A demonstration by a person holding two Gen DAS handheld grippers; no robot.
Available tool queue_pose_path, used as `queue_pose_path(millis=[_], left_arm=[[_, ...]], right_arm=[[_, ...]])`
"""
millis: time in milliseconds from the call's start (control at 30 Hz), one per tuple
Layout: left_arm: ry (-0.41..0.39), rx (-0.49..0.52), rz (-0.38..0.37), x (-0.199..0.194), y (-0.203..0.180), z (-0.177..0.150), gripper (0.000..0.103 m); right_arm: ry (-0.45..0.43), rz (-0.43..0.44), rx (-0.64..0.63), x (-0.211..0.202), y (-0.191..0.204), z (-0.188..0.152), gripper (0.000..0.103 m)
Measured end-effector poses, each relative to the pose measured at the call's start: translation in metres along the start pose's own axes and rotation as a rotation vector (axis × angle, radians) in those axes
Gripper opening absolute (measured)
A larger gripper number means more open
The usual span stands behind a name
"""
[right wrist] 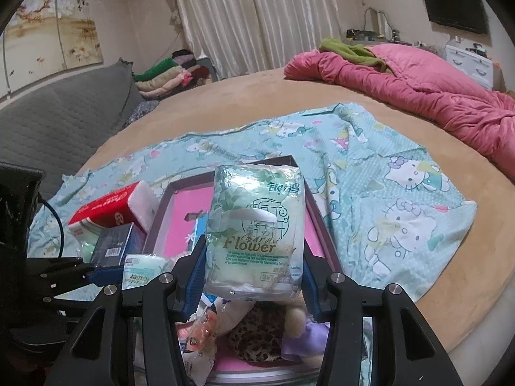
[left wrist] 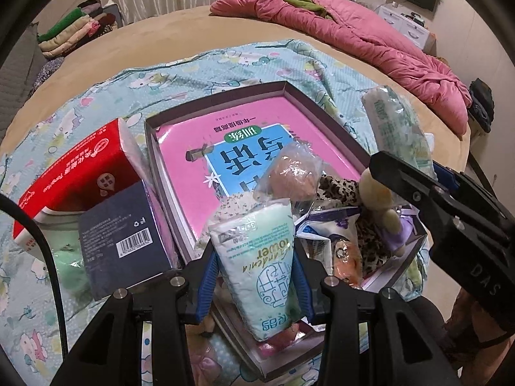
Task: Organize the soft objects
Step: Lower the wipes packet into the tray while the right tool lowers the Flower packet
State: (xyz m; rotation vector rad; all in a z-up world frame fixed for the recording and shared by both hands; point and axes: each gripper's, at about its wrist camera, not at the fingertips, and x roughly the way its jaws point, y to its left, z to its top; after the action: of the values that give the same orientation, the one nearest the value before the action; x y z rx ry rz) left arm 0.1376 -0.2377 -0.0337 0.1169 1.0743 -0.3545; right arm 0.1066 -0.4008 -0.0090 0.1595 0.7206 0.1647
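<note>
Dim warm indoor light, strong fisheye warp, dark vignetted corners.

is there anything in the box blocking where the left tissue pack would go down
Yes. Under the left gripper and its tissue pack, the box's near end is piled with a leopard-print toy and wrapped packets. The pink book farther back lies bare.

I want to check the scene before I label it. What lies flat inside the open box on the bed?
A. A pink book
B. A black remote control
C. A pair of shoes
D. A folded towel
A: the pink book with a blue cover panel fills the bottom of the box.
</note>
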Motion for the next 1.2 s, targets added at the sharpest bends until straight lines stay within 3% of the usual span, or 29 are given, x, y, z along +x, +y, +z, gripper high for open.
queue_pose_path(millis=[700, 1200], left_arm=[[0.02, -0.018, -0.014, 0.02, 0.006, 0.003, 0.043], [0.019, -0.025, -0.021, 0.022, 0.008, 0.003, 0.043]], right_arm=[[0.098, 0.024, -0.045, 0.03, 0.006, -0.008, 0.053], [0.114, 0.051, -0.028, 0.041, 0.005, -0.009, 0.053]])
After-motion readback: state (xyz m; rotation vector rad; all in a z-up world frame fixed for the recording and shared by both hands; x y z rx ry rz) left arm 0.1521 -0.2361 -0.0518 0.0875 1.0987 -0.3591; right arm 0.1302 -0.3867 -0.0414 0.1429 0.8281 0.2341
